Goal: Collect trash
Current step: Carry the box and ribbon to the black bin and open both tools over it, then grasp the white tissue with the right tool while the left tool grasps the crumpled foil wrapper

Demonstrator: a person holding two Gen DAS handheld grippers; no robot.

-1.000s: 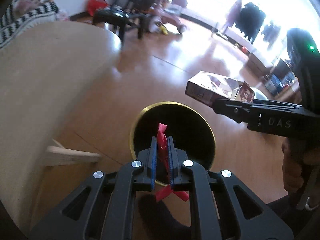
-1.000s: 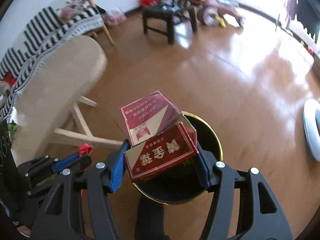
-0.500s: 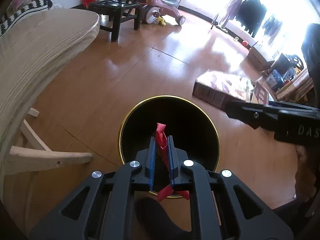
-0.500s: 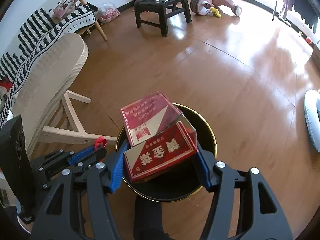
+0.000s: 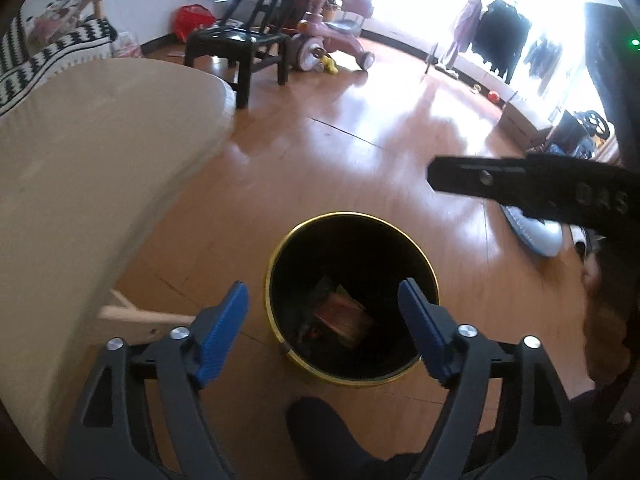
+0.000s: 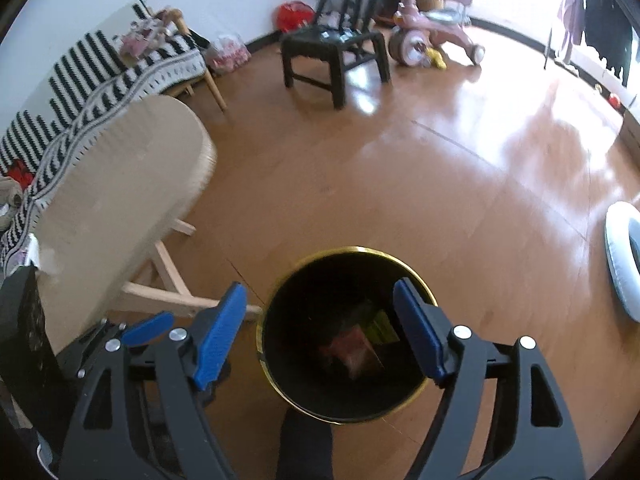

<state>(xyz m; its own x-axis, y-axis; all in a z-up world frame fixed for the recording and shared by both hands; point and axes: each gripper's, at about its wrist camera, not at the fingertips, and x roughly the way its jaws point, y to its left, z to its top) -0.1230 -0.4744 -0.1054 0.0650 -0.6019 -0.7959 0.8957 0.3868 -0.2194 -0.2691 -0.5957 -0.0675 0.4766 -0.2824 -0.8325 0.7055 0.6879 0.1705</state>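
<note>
A black trash bin with a gold rim stands on the wooden floor below both grippers; it also shows in the right wrist view. The red box lies inside it, also seen in the right wrist view. My left gripper is open and empty above the bin. My right gripper is open and empty above the bin too. The right gripper's side shows in the left wrist view, and the left gripper's blue pad shows in the right wrist view.
A pale wooden table stands to the left of the bin, its legs close to the rim. A black chair and a pink tricycle stand farther back. A white round object lies on the floor at right.
Both grippers opened. The red wrapper left the left gripper and the red box left the right gripper; trash now lies inside the bin. Both grippers rose slightly.
</note>
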